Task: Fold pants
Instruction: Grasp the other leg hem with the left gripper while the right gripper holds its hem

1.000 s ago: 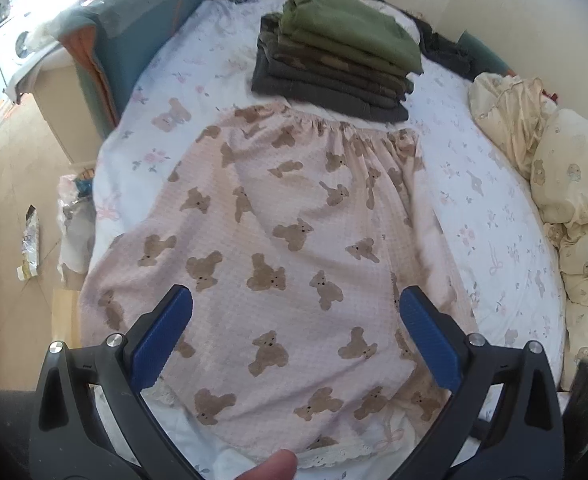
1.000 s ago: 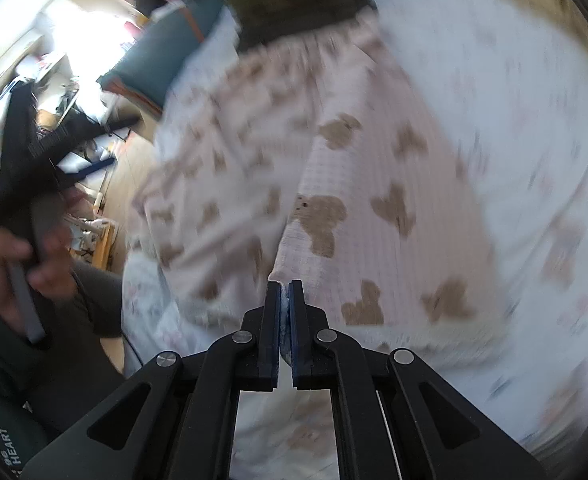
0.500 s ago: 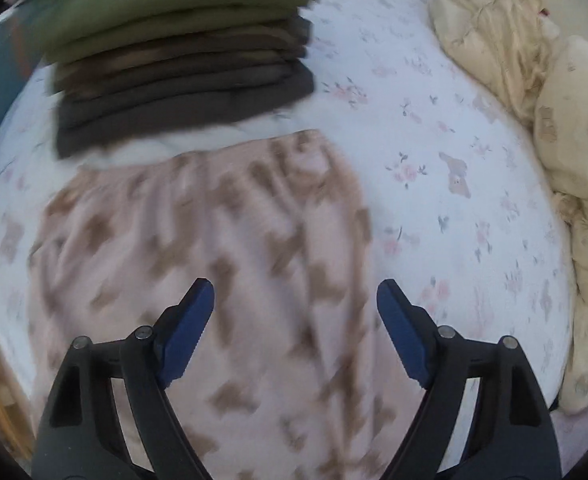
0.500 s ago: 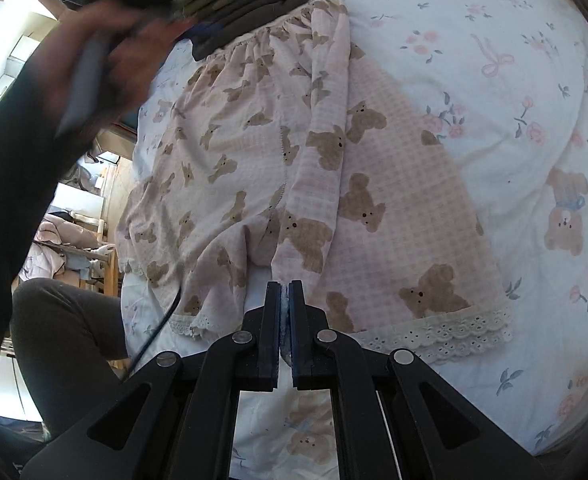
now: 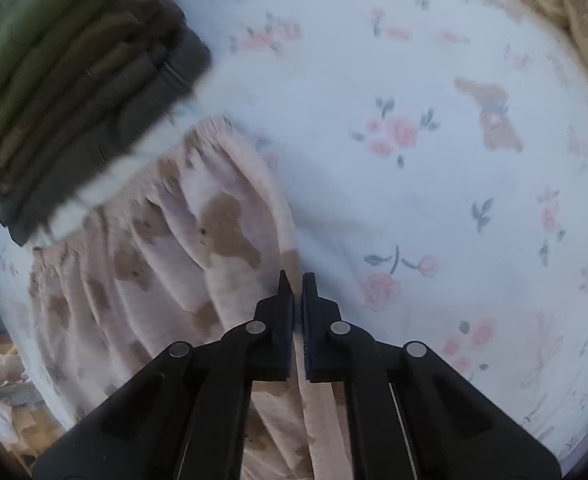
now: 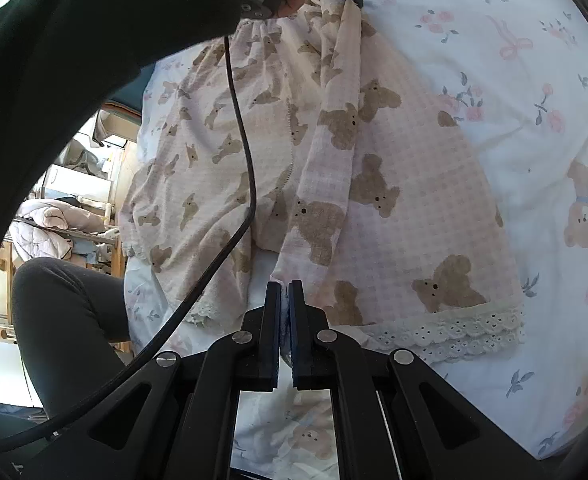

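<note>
The left hand-held gripper (image 5: pixel 297 280) is closed on the right edge of the pants (image 5: pixel 198 248), near the gathered waistband. The right hand-held gripper (image 6: pixel 284 286) is closed too, and pinches the pants (image 6: pixel 374 184) at the inner edge of a leg, close to the lace hem. The pants lie flat on the bed (image 5: pixel 414 184); their long axis runs from the hems near the person to the waistband far away, and a fold of cloth rises between the two grippers. A stack of dark folded clothes (image 5: pixel 78 92) lies just beyond the waistband. A black cable (image 6: pixel 242 152) hangs over the pants.
</note>
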`<move>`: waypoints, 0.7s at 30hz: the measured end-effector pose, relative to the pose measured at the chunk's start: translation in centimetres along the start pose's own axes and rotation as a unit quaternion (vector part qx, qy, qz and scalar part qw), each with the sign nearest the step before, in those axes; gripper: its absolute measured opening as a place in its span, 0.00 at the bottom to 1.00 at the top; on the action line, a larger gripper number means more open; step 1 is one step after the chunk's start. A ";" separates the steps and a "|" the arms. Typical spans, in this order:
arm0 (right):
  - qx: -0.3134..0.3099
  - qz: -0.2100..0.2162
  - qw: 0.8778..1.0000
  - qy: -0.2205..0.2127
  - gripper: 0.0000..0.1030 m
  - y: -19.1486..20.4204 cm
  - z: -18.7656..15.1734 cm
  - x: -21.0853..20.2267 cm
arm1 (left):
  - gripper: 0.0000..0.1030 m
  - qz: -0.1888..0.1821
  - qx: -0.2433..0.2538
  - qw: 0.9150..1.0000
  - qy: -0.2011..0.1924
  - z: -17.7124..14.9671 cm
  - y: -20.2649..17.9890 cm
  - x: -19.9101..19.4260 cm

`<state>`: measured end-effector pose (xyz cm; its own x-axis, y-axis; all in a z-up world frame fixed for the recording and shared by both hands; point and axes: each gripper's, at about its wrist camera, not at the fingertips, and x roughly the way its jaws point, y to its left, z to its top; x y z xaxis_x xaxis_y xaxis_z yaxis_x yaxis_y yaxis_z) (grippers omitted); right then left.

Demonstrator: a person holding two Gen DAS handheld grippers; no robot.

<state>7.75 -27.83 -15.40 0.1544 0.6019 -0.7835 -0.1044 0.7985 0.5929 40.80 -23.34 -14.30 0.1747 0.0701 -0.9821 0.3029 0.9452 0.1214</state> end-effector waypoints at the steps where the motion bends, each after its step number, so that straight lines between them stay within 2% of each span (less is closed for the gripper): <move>1: -0.006 0.001 1.000 0.000 0.03 0.2 0.0 0.0 | 0.00 -0.005 0.007 1.000 -0.011 -0.1 0.3 -1.0; 5: -0.034 0.021 0.999 -0.017 0.03 1.4 -0.1 -0.9 | 0.00 -0.010 0.028 0.999 -0.025 -0.7 3.6 -5.1; 7: -0.055 0.031 0.998 -0.029 0.03 2.3 -0.1 -1.5 | 0.00 -0.012 0.022 0.999 -0.040 -1.0 6.3 -7.6; 11: -0.076 0.086 0.992 -0.057 0.03 4.7 0.8 -3.6 | 0.00 -0.015 0.004 0.997 -0.078 -1.9 11.8 -12.2; 14: -0.117 0.119 0.984 -0.068 0.03 8.6 2.5 -4.7 | 0.00 -0.005 -0.021 0.995 -0.098 -2.4 17.6 -14.4; 18: -0.178 0.158 0.970 -0.049 0.03 15.6 5.0 -4.0 | 0.00 0.038 -0.011 0.995 -0.094 -3.2 22.5 -13.6; 21: -0.214 0.166 0.962 -0.028 0.03 19.7 5.9 -1.6 | 0.00 0.074 0.009 0.994 -0.075 -4.5 25.7 -10.3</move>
<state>11.22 -13.11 -1.35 0.0943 0.8323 -0.5462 -0.5503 0.5008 0.6681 42.61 1.69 -1.70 0.3569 0.1587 -0.9206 0.2792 0.9223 0.2672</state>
